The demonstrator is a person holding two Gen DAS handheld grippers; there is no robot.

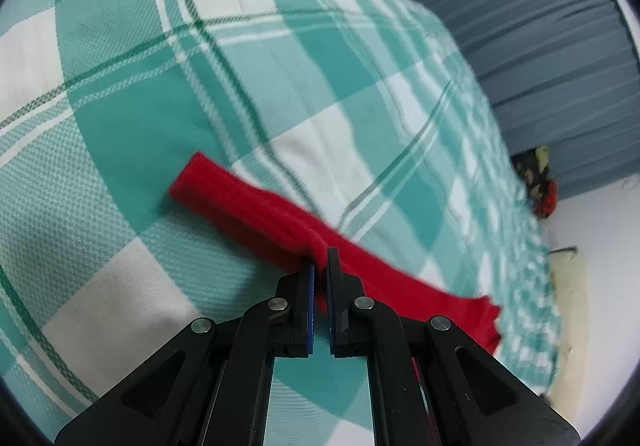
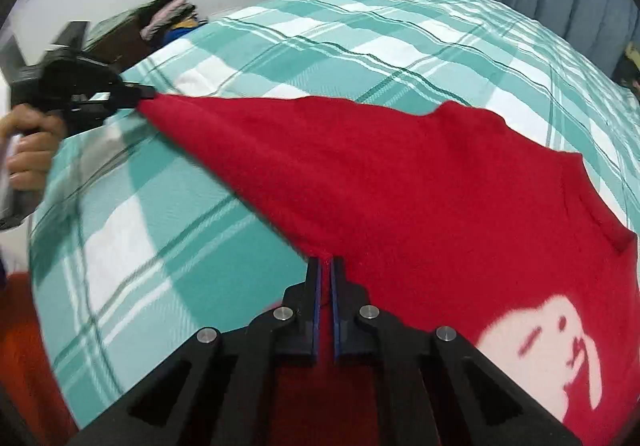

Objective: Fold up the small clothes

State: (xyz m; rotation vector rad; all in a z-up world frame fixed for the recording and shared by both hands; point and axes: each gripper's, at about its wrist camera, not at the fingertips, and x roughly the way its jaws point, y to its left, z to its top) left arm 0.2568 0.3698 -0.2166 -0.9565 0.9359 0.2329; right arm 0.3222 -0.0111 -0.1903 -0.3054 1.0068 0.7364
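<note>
My left gripper (image 1: pixel 320 266) has its fingers (image 1: pixel 308 294) pressed together on a fold of the red garment (image 1: pixel 256 206), which runs across in front of the fingertips: one sleeve-like end extends ahead and to the left of them, the other end trails to the right. In the right wrist view the same left gripper (image 2: pixel 138 96) appears far to the upper left of my right fingers, held by my left hand (image 2: pixel 30 150), pinching a corner of the garment. My right gripper (image 2: pixel 325 266) has its fingers (image 2: pixel 314 302) closed on the near edge of the red garment (image 2: pixel 400 182); the cloth is stretched between the two grippers and spreads ahead and to the right of the right fingers. A white face print (image 2: pixel 552 346) lies on the cloth, right of the right fingers. Beneath the garment is the bed with a teal and white checked bedspread (image 1: pixel 160 66). A grey-blue curtain (image 1: pixel 540 26) hangs beyond the bed, far ahead and to the right of the left fingers.
</note>
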